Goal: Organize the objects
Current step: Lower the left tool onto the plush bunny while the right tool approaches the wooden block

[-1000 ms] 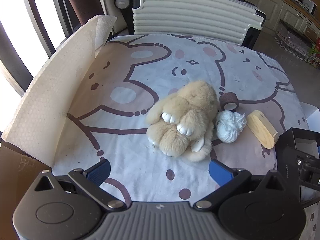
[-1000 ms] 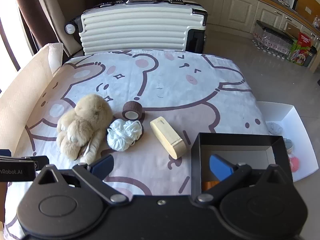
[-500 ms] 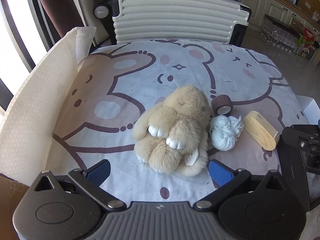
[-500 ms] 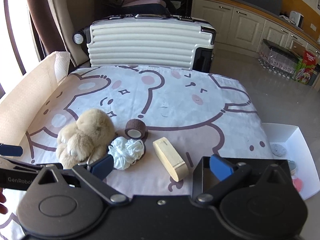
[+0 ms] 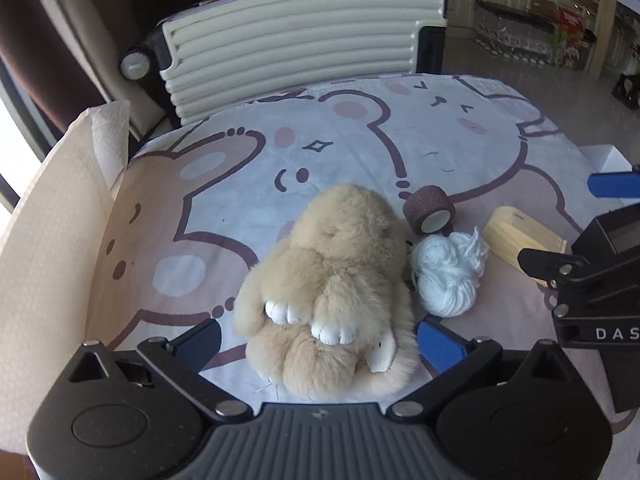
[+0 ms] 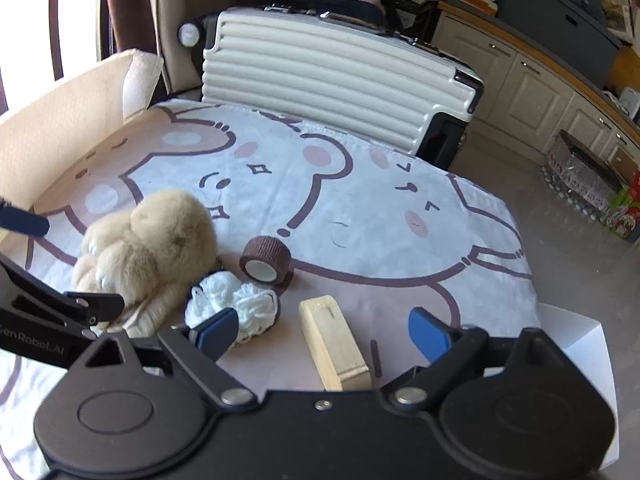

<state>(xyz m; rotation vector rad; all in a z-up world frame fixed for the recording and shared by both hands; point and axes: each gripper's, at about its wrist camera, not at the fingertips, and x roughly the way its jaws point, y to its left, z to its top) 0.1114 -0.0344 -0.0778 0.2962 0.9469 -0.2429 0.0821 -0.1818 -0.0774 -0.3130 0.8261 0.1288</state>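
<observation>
Four loose items lie in a tight cluster on the tabletop, which is covered by a white cloth printed with cartoon bears (image 5: pixel 360 128): a beige furry plush rabbit (image 5: pixel 332 288), a brown roll of cohesive tape (image 5: pixel 430 210), a white ball of yarn (image 5: pixel 448 276) and a pale rectangular wooden block (image 6: pixel 334 342). The yarn touches the rabbit's side; the tape roll lies just behind the yarn; the block lies beside the yarn, nearer the right edge.

The left tongs (image 5: pixel 318 338) stand wide, one blue pad on each side of the rabbit's lower body, neither pressing on the fur. This straddling placement suggests that the rabbit is the item to be lifted next. The right tongs (image 6: pixel 326 330) are also wide and are closing. The wooden block lies between the jaws, but the pads are clear of it.

Legible writing: "DAS" on the black housing of the right tongs as seen from the left wrist view, and "enRobot.AI" on the left tongs as seen from the right wrist view.

A ribbed white hard-shell suitcase (image 6: pixel 332 76) stands behind the tabletop.
</observation>
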